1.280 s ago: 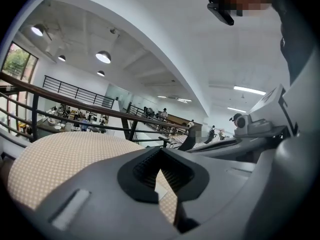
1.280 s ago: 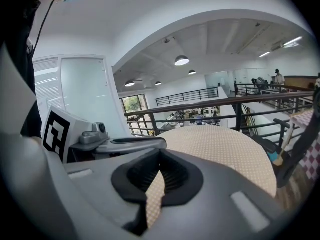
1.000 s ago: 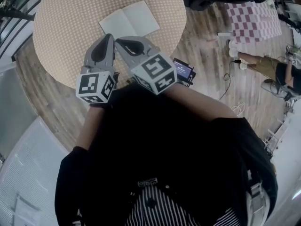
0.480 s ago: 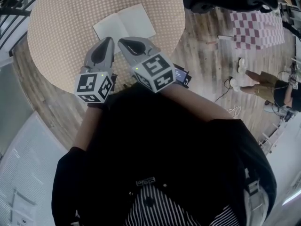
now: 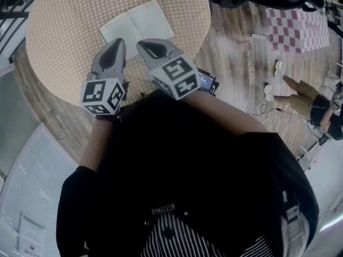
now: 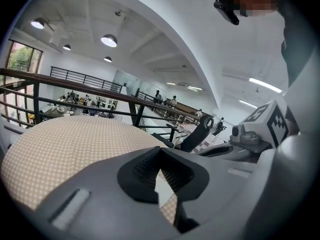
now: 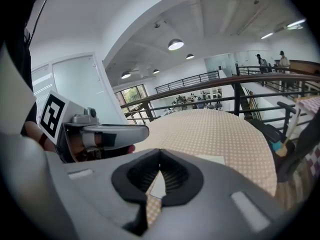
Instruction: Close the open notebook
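Note:
An open white notebook (image 5: 137,24) lies flat on the round table with the dotted cloth (image 5: 69,20). My left gripper (image 5: 118,40) and right gripper (image 5: 141,43) hover side by side just short of its near edge. Each has its jaws shut and nothing in them. In the left gripper view the left gripper (image 6: 160,151) points over the cloth, and a strip of the white notebook (image 6: 162,186) shows behind the jaws. The right gripper (image 7: 160,152) likewise points at the notebook (image 7: 214,160), with the left gripper's body at its left.
A dark device with a lit screen (image 5: 207,81) sits near the table's edge by my right arm. On the wooden floor at right are a checked mat (image 5: 298,29) and a person's legs (image 5: 298,90). A black railing (image 6: 75,90) runs behind the table.
Both grippers have moved forward and down toward the notebook, staying shut. Their tips now stand closer to the notebook's near edge.

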### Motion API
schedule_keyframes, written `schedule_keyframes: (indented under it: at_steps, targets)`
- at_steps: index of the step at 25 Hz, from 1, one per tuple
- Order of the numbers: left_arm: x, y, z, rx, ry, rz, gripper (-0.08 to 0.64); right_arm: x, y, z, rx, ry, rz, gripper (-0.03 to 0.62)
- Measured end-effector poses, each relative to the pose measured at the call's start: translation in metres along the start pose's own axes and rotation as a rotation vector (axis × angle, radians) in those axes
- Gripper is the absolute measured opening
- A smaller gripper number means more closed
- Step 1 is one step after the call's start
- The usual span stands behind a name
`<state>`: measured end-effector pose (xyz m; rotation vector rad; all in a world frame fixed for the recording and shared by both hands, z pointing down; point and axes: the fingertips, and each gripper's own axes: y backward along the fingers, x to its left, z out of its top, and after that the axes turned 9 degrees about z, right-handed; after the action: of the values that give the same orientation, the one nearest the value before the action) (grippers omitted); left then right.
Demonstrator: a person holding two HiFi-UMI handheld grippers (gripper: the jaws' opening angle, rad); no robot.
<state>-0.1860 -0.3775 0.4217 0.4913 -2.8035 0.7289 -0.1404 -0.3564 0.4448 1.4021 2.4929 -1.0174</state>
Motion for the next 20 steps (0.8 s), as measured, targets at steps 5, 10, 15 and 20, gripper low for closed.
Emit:
schedule_keyframes:
  at_steps: [5,10,15,20]
  targets:
    - [-0.006,-0.014,-0.007,0.024,-0.009,-0.002,0.0,-0.012,0.0,-0.007,0.007,-0.02,-0.001,0.002]
    - [-0.022,-0.041,-0.02,0.065,-0.025,-0.018,0.0,-0.041,0.002,-0.02,0.031,-0.051,-0.008,0.002]
    - [-0.022,-0.062,-0.029,0.104,-0.037,-0.018,0.001,-0.064,-0.014,-0.033,0.045,-0.091,-0.006,0.002]
    - [-0.017,-0.08,-0.042,0.15,-0.008,0.004,0.0,-0.083,-0.03,-0.048,0.071,-0.124,0.004,0.002]
